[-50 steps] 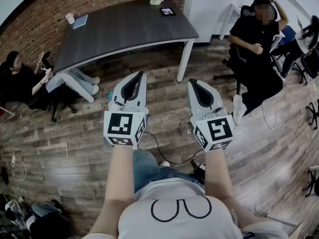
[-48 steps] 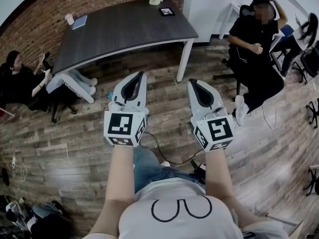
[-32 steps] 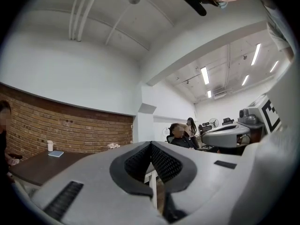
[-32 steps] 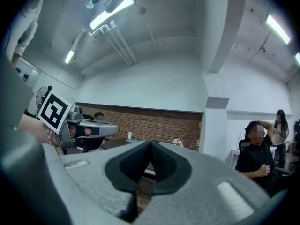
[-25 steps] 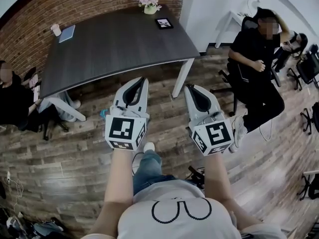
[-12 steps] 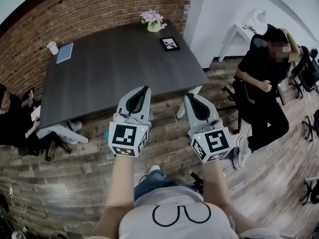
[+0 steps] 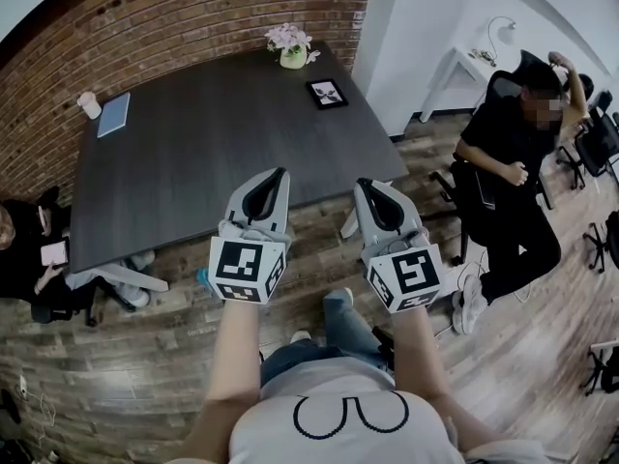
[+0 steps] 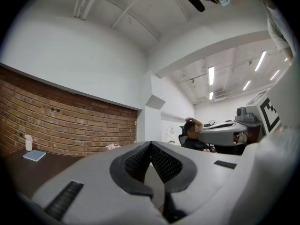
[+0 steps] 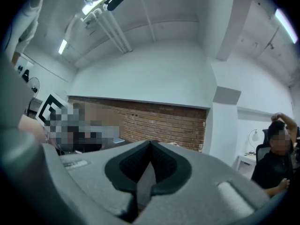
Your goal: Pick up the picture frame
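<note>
The picture frame (image 7: 327, 93), small and dark-rimmed, lies near the far right corner of the dark grey table (image 7: 213, 153) in the head view. My left gripper (image 7: 280, 173) is shut and empty, its tips over the table's near edge. My right gripper (image 7: 362, 184) is shut and empty too, at the table's near right corner. Both point level toward the table, well short of the frame. In the left gripper view the jaws (image 8: 150, 144) meet at the tip; in the right gripper view the jaws (image 9: 150, 142) meet likewise. The frame shows in neither gripper view.
A pot of pink flowers (image 7: 292, 44) stands behind the frame. A blue notebook (image 7: 113, 114) and a white cup (image 7: 89, 104) sit at the table's far left. One person sits on a chair (image 7: 508, 162) to the right, another (image 7: 24, 259) at the left. A brick wall (image 7: 145, 27) backs the table.
The person carrying the grippers has walked toward the table; it now fills more of the head view, and both shut grippers have come from over the floor up to its near edge.
</note>
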`<state>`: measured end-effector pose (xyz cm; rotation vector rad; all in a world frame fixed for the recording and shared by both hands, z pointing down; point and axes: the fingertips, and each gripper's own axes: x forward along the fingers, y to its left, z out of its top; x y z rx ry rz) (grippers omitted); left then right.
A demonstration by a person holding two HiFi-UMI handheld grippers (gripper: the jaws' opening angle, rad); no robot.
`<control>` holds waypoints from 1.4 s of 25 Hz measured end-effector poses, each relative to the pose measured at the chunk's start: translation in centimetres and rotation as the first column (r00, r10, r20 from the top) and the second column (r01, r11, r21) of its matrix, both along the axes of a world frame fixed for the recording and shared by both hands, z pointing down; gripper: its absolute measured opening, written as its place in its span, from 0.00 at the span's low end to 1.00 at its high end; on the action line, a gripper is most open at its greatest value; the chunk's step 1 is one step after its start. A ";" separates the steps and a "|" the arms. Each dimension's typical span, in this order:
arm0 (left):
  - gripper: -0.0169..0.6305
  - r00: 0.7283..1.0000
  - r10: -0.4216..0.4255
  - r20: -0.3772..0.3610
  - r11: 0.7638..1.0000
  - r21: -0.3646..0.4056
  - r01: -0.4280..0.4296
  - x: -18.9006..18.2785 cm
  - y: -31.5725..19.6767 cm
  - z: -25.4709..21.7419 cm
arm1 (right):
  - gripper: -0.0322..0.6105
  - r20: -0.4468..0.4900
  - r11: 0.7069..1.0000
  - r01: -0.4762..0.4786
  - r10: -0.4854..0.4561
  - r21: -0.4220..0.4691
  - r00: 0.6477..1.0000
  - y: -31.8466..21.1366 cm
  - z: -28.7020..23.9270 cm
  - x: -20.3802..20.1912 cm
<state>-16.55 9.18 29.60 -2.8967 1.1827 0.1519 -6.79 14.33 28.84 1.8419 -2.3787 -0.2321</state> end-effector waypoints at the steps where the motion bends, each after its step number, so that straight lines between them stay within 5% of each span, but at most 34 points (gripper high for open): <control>1: 0.02 1.000 -0.004 -0.001 1.000 -0.001 0.004 0.1 -0.6 0.0 | 0.05 -0.004 1.000 0.002 -0.002 0.001 1.000 -0.6 0.0 0.1; 17: 0.02 0.996 -0.088 0.020 0.996 -0.032 0.089 7.3 -14.5 1.3 | 0.05 0.006 0.996 0.085 -0.085 -0.020 0.996 -15.5 0.9 8.0; 35: 0.02 0.962 -0.262 0.075 0.954 -0.130 0.270 18.6 -33.8 4.8 | 0.05 0.044 0.966 0.233 -0.230 -0.114 0.972 -37.3 4.2 20.3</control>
